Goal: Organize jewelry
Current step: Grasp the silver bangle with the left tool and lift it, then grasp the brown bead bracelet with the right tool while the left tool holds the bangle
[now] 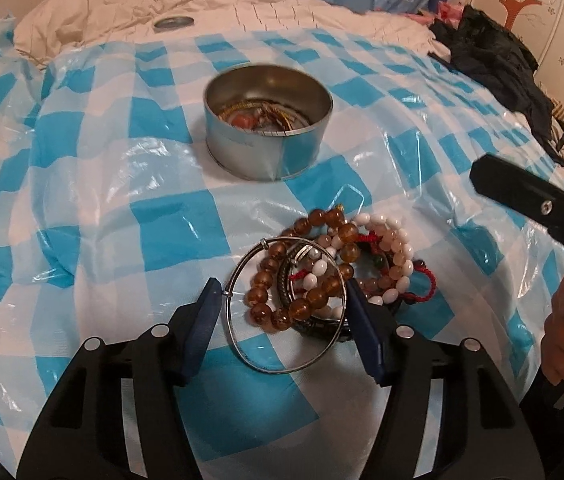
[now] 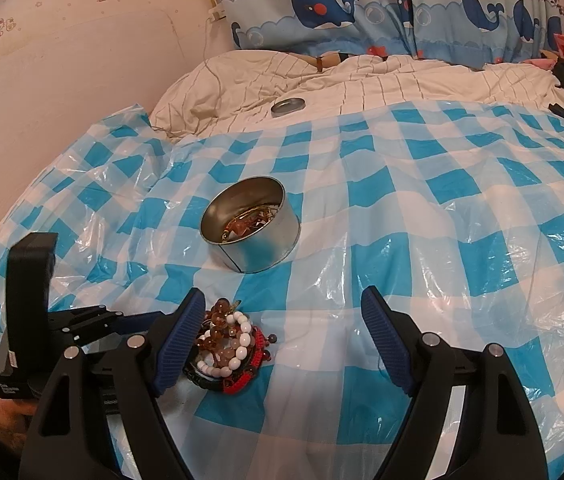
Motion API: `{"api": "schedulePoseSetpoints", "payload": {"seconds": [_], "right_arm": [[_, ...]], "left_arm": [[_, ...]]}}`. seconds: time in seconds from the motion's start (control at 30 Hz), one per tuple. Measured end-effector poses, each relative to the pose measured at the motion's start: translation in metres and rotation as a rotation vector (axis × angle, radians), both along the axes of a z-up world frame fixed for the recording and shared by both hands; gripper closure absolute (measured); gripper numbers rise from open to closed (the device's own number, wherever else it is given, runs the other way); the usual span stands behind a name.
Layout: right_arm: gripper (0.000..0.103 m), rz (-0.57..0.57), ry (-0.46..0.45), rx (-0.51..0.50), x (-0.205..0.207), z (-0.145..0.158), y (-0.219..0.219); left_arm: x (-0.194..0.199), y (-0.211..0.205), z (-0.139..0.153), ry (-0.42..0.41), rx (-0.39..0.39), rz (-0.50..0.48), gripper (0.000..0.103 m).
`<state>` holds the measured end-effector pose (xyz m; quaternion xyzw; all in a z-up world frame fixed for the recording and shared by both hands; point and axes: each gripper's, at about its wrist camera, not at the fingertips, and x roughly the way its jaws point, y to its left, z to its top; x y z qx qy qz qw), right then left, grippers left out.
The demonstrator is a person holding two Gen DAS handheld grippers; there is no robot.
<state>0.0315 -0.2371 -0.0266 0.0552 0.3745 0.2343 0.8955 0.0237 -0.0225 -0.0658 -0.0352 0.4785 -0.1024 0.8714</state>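
The round metal tin (image 2: 251, 224) stands open on the blue-and-white checked plastic sheet (image 2: 422, 208), with a tangle of jewelry, hard to make out, in its bottom. Nearer than the tin lies a heap of bracelets (image 2: 231, 346): amber beads, white beads and a red cord. The right gripper (image 2: 284, 304) hangs nearer than the tin with its jaws wide apart; its left finger sits just beside the heap. Beyond the tin, on the cream quilt (image 2: 362, 76), rests a tin lid (image 2: 288, 107).
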Motion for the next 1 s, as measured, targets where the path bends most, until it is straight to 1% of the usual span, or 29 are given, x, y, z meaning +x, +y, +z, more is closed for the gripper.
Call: {"api": "schedulePoseSetpoints", "payload": {"seconds": [0.13, 0.2, 0.27, 0.37, 0.47, 0.5, 0.53, 0.57, 0.63, 0.73, 0.77, 0.83, 0.9, 0.93, 1.0], "right_arm": [[0.026, 0.014, -0.001, -0.006, -0.001, 0.001, 0.003], [0.026, 0.036, -0.014, -0.043, -0.003, 0.0, 0.01], [0.026, 0.062, -0.047, -0.095, -0.007, 0.0, 0.021], [0.026, 0.149, -0.126, -0.185, -0.013, 0.0, 0.05], [0.028, 0.232, -0.141, -0.194, -0.011, -0.001, 0.068], [0.036, 0.256, -0.141, -0.195, -0.008, -0.002, 0.074], [0.043, 0.28, -0.128, -0.198, -0.003, -0.004, 0.08], [0.051, 0.294, -0.11, -0.2, 0.001, -0.007, 0.085], [0.053, 0.317, -0.054, -0.214, 0.013, -0.017, 0.094], [0.054, 0.329, -0.01, -0.243, 0.017, -0.032, 0.098], [0.055, 0.335, -0.007, -0.252, 0.017, -0.034, 0.099], [0.061, 0.349, -0.009, -0.276, 0.016, -0.039, 0.103], [0.081, 0.358, -0.012, -0.311, 0.015, -0.044, 0.108], [0.085, 0.356, -0.011, -0.328, 0.016, -0.047, 0.109], [0.091, 0.354, -0.017, -0.332, 0.015, -0.047, 0.107]], "left_arm": [[-0.002, 0.014, 0.011, -0.028, -0.022, 0.038, 0.045], [-0.001, 0.025, 0.017, -0.037, -0.035, 0.081, 0.045], [0.0, 0.037, 0.02, -0.039, -0.045, 0.122, 0.045], [0.002, 0.052, 0.025, -0.042, -0.061, 0.171, 0.045], [0.003, 0.061, 0.029, -0.052, -0.073, 0.193, 0.045], [0.002, 0.063, 0.031, -0.058, -0.074, 0.197, 0.045], [0.002, 0.064, 0.033, -0.062, -0.075, 0.2, 0.045], [0.002, 0.065, 0.033, -0.064, -0.075, 0.202, 0.045], [0.003, 0.068, 0.032, -0.056, -0.072, 0.209, 0.046], [0.004, 0.071, 0.026, -0.032, -0.073, 0.22, 0.046], [0.005, 0.072, 0.023, -0.02, -0.07, 0.224, 0.054], [0.007, 0.072, 0.018, 0.002, -0.075, 0.222, 0.059], [0.008, 0.071, 0.014, 0.009, -0.069, 0.22, 0.066], [0.009, 0.069, 0.012, 0.016, -0.062, 0.215, 0.069], [0.01, 0.068, 0.01, 0.024, -0.057, 0.214, 0.069]]}}
